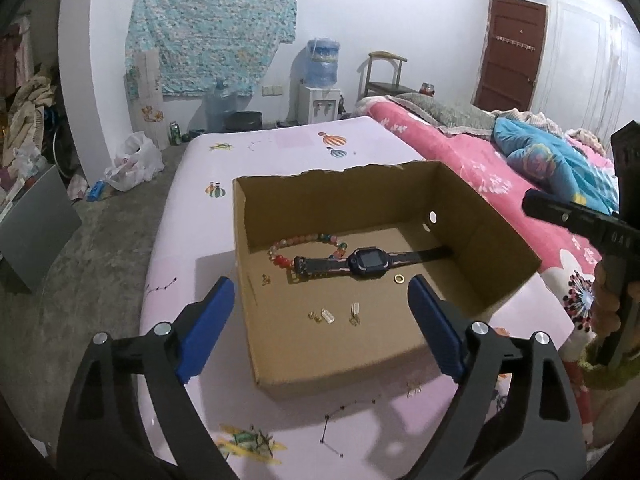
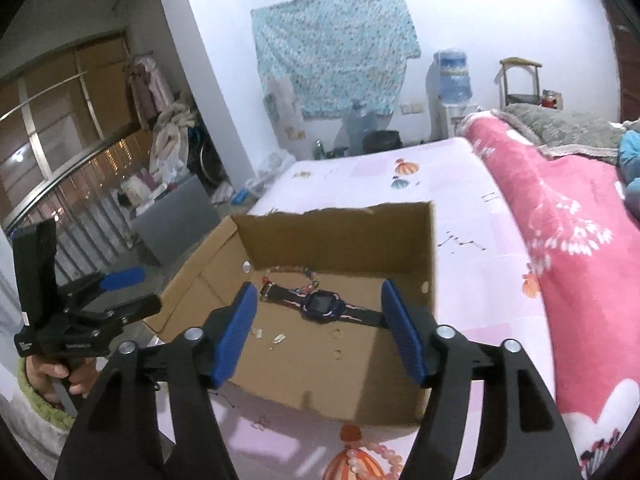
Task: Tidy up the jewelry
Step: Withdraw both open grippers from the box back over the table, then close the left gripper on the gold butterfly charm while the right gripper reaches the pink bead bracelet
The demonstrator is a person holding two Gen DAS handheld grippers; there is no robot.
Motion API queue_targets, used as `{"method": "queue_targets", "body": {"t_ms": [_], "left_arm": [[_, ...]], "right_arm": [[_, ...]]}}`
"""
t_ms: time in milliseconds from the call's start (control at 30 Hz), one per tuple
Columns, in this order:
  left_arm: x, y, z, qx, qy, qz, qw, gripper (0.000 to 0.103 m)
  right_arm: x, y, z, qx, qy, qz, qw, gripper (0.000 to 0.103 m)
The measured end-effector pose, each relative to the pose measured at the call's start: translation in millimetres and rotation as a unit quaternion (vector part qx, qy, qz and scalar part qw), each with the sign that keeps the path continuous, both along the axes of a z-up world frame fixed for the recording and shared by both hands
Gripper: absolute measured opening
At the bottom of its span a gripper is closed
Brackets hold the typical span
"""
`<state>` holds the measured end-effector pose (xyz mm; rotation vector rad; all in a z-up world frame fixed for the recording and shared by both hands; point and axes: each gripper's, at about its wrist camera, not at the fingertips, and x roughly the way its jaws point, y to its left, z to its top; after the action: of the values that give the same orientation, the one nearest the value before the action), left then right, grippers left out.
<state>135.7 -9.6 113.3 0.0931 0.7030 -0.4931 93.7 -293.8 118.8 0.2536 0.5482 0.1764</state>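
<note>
An open cardboard box (image 1: 280,372) (image 2: 344,404) sits on a pink-sheeted table. Inside lie a black smartwatch (image 1: 362,266) (image 2: 320,306), a coloured bead bracelet (image 1: 304,240) (image 2: 304,280), a gold ring (image 1: 399,279) and several small earrings (image 1: 332,315) (image 2: 272,338). My left gripper (image 1: 320,304) is open and empty, hovering over the box's near half. My right gripper (image 2: 318,328) is open and empty above the box. A pink pearl bracelet (image 2: 378,456) and a small gold piece (image 2: 260,425) lie on the sheet in front of the box. Small earrings (image 1: 414,391) lie outside it.
A pink floral quilt (image 1: 500,184) (image 2: 580,260) is heaped along the right side. The floor drops off to the left, with a grey box (image 1: 36,224) and clutter. A water dispenser (image 1: 322,80) stands by the far wall.
</note>
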Motion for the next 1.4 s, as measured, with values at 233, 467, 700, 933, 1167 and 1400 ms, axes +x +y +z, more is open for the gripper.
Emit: {"method": "queue_targets", "body": {"t_ms": [233, 467, 700, 933, 1167, 1400], "left_arm": [[-30, 22, -9, 0.004, 0.011, 0.013, 0.9998, 0.091], [-43, 25, -66, 0.038, 0.089, 0.018, 0.9951, 0.092], [-32, 11, -126, 0.101, 0.153, 0.036, 0.9823, 0.092], [-28, 5, -140, 0.116, 0.157, 0.055, 0.9793, 0.095], [-32, 5, -140, 0.106, 0.147, 0.069, 0.9809, 0.095], [-35, 5, -140, 0.103, 0.146, 0.068, 0.9816, 0.095]], "right_arm": [[-37, 10, 0, -0.028, -0.006, 0.008, 1.000, 0.080], [-54, 52, -48, -0.069, 0.071, 0.042, 0.994, 0.086], [-49, 102, -115, -0.138, 0.164, 0.058, 0.975, 0.086], [-37, 105, -138, -0.143, 0.196, 0.052, 0.969, 0.086], [-34, 108, -146, -0.176, 0.202, 0.036, 0.963, 0.093], [-34, 107, -146, -0.172, 0.203, 0.032, 0.964, 0.096]]}}
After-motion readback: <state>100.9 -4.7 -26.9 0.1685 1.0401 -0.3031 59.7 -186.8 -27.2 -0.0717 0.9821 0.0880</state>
